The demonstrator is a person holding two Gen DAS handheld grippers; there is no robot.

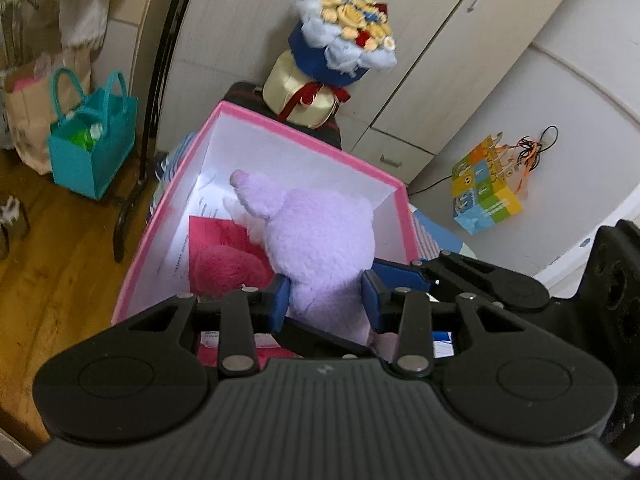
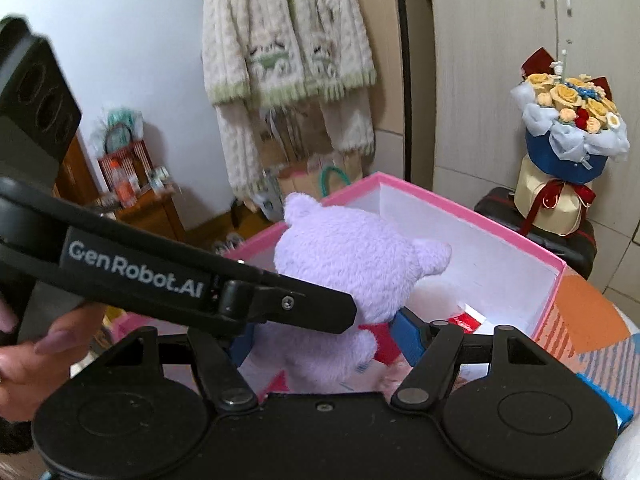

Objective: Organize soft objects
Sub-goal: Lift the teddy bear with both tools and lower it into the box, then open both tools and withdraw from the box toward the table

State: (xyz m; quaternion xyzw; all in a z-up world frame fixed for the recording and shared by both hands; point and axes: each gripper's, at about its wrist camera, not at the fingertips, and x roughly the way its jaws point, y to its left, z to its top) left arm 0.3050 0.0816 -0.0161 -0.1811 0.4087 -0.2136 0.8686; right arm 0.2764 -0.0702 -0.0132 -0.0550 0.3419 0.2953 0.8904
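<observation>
While both grippers hang over the pink box (image 1: 256, 120), I have the purple plush toy (image 1: 320, 240) between them, its head leaning over the open box. My left gripper (image 1: 326, 300) is clamped on the toy's lower body, blue pads (image 1: 280, 300) pressing into the fur on either side. My right gripper (image 2: 324, 340) sits around the same toy, and from its own camera the blue pads (image 2: 408, 338) look pressed to the body, though the left gripper's arm crosses that view and hides one side, so I'd only say it probably grips too. A red piece (image 2: 380, 340) shows at the toy's neck.

Inside the box, white-walled, a pink fluffy toy (image 1: 224, 268) lies at the bottom on a red sheet (image 1: 216, 232), just beside the purple one, with a printed paper (image 1: 208, 200) against the wall.

Behind the box, a bouquet (image 1: 344, 40) in blue and cream wrapping stands on a dark suitcase (image 2: 560, 240) by the cupboard doors (image 1: 440, 60). A teal bag (image 1: 92, 148) sits on the wooden floor (image 1: 48, 260) to the left, and a colourful cube-shaped box (image 1: 486, 188) lies off to the right. A fluffy cream cardigan (image 2: 288, 40) hangs on the wall in the right camera's view, and a hand (image 2: 36, 360) shows at its lower left edge.
</observation>
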